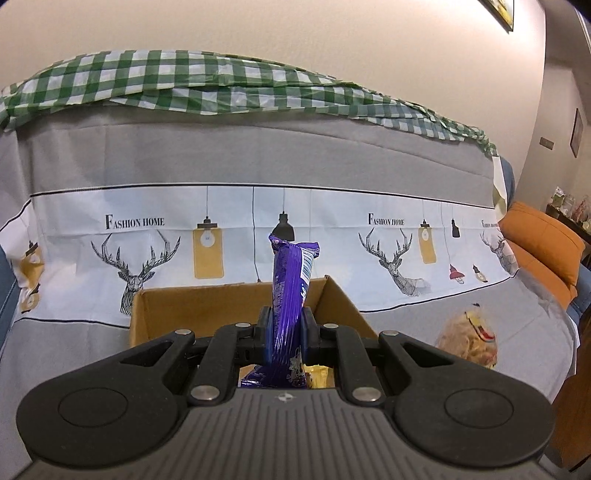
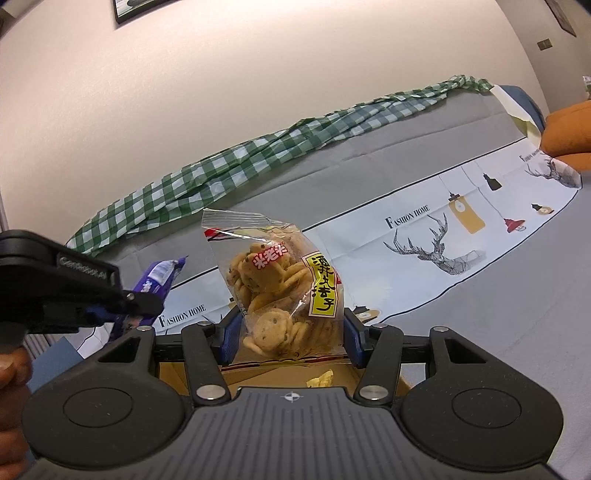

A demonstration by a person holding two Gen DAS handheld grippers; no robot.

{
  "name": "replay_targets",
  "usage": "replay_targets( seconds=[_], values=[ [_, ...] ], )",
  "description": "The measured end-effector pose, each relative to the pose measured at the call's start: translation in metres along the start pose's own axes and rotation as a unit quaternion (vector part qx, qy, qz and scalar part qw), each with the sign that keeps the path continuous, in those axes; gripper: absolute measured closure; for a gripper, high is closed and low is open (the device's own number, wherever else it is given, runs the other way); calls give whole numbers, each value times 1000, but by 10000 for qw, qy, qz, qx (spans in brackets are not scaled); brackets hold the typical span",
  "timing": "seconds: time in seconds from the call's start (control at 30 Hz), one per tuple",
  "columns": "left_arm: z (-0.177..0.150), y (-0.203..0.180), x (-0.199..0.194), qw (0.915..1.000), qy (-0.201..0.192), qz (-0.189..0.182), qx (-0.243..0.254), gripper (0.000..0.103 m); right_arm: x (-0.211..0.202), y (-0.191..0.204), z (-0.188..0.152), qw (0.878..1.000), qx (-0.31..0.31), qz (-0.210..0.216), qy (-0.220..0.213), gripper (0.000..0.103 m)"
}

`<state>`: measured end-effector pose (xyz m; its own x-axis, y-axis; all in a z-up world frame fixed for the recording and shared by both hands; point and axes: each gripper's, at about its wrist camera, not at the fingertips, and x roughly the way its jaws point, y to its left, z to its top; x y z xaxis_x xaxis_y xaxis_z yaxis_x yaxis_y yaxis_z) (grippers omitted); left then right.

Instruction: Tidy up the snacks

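Behind everything, a cream wall (image 1: 295, 29) is rising, with a picture frame (image 1: 502, 13) hanging high in the corner. Lying over the sofa is a big grey cover (image 1: 258, 155) with deer, lamps and the words "FASHION HOME" on its white band. A green checked cloth (image 1: 207, 81) is lying along the top of it, and an orange cushion (image 1: 543, 243) is sitting at the far right.

On the cover, a brown cardboard box (image 1: 184, 310) is standing open. Something small and yellow (image 2: 322, 379) is lying inside it.

Over the box, the right gripper (image 2: 291, 332) is holding a clear bag of round crackers (image 2: 277, 284) — its jaws are set wide apart and are pressing the bag from both sides. The bag is standing upright, with a yellow label on its front.

Also over the box, the left gripper (image 1: 286, 332) is holding a purple snack pack (image 1: 291, 288) — its jaws are nearly together, squeezing the thin pack tight. The pack is sticking straight up, and its lower end is hanging down toward the box.
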<state>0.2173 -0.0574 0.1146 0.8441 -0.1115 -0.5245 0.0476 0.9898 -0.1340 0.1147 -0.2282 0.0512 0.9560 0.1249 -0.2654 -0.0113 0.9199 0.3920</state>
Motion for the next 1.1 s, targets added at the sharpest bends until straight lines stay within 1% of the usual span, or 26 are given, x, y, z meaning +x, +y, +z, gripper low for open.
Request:
replay_targets(
  seconds=[0.2,0.23,0.27,0.3,0.33,0.37,0.43,0.47,0.5,0.57,0.67,0.73,0.8,0.9,1.03,1.1],
  values=[
    [5,-4,0,9999,-59,-25,78,88,-2,0,-1,10000,36,-4,-22,46],
    [5,-4,1,9999,-30,-45,107,87,-2,0,-1,10000,39,-36,-27,44],
    [5,-5,2,9999,54,-74,126,84,-1,1,-1,10000,49,-45,-21,35],
    [4,-5,4,9997,176,-92,126,66,1,1,-1,10000,64,-1,59,14],
    [2,-5,4,9995,291,-83,91,56,4,2,-2,9998,76,69,179,6],
    [0,-5,1,9995,298,-69,64,45,6,3,-2,9997,49,79,238,2],
    [-7,-5,-11,9996,262,-35,103,42,5,7,-2,9998,-51,57,199,2],
    [-10,-5,-17,9996,248,-6,103,35,5,7,-2,9996,-67,90,245,2],
    [-13,-4,-24,9997,229,25,68,25,6,8,-2,9994,-82,114,304,1],
    [-23,0,-42,9998,161,111,-59,17,5,10,-2,9990,-134,127,396,1],
    [-39,3,-71,9996,132,205,-105,16,5,14,-1,9980,-239,124,573,1],
    [-50,6,-89,9994,97,302,-112,14,2,19,-1,9967,-355,44,735,1],
    [-60,8,-107,9991,-43,407,-129,8,-3,22,-2,9953,-423,20,869,1],
    [-72,9,-130,9981,-236,563,-80,8,-18,27,-4,9939,-498,-42,983,1],
    [-87,11,-151,9978,-195,631,-42,8,-47,33,-9,9929,-674,-63,975,1],
    [-95,12,-158,9984,-81,558,-75,8,-59,36,-11,9924,-728,-80,987,1]
  ],
)
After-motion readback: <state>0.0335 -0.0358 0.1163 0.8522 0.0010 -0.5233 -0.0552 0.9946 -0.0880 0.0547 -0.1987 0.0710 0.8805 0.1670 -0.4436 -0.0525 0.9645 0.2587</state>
